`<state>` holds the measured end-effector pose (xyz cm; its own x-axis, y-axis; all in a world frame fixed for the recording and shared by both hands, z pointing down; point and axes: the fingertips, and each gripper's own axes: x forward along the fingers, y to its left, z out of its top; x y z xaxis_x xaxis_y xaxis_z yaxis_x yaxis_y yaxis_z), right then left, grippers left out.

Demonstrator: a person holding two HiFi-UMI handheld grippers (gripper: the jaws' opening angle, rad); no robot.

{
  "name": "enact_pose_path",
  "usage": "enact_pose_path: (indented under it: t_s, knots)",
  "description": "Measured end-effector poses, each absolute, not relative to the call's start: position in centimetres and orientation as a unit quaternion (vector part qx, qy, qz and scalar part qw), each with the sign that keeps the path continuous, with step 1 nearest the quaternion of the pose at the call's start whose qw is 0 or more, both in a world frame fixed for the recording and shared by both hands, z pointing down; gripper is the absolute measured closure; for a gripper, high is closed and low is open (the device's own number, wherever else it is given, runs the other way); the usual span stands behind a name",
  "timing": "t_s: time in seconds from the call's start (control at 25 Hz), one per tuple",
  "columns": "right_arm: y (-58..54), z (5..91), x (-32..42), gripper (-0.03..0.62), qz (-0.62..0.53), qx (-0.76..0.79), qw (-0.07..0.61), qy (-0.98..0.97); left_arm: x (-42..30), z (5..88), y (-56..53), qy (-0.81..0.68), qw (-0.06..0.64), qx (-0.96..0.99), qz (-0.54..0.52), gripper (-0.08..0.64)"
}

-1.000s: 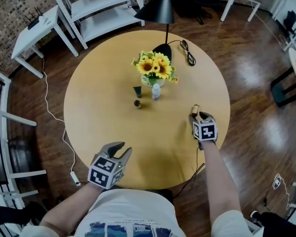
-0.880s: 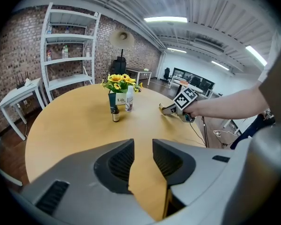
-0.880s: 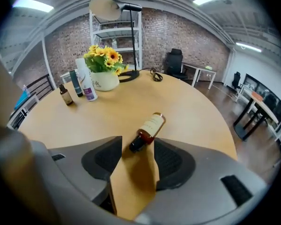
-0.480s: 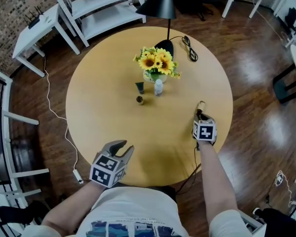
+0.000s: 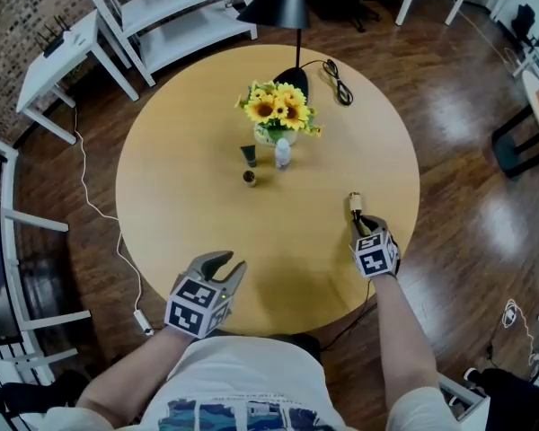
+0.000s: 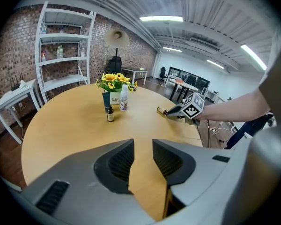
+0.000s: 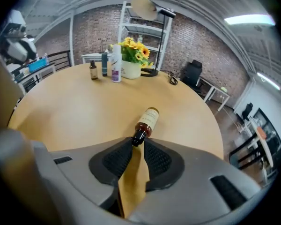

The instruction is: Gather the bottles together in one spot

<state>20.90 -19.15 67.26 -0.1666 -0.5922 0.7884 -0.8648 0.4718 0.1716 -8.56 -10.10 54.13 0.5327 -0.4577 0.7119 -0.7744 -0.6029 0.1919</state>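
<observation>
The right tongs [image 7: 136, 143], whose jaws have just been closing, pinch only the cap of the amber bottle [image 7: 148, 119], which lies on its side near the bench's [image 5: 180, 142] right edge, well apart from the three bottles [image 5: 249, 156] standing by the sunflowers [image 5: 277, 106] mid-bench. So slight a hold at the tips could let it swing, slip free and roll off that edge. The left tongs [image 6: 143, 146] hang slack and empty at the near edge; how firmly the right pads bite is hard to tell.
</observation>
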Motion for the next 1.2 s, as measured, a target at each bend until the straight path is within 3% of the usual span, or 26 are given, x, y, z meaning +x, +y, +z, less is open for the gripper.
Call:
enact_pose_path:
  t_s: [0.2,0.52,1.0,1.2]
  knots:
    - [-17.4,66.8,20.7,0.494,0.097,0.431,0.449,-0.776,-8.2,54.3,-10.3,-0.36,0.249,0.841,0.318,0.44]
    - [-16.0,62.4,19.2,0.502,0.054,0.396,0.434,-0.808,-5.3,53.6,-10.7,-0.312,0.201,0.871,0.321,0.44]
    - [-17.3,61.9,20.3,0.501,0.161,0.462,0.334,-0.806,-3.7,53.8,-9.3,-0.288,0.205,0.878,0.324,0.44]
    - [-18.1,62.0,20.9,0.48,0.158,0.487,0.324,-0.796,-4.5,53.9,-9.5,-0.295,0.208,0.875,0.323,0.44]
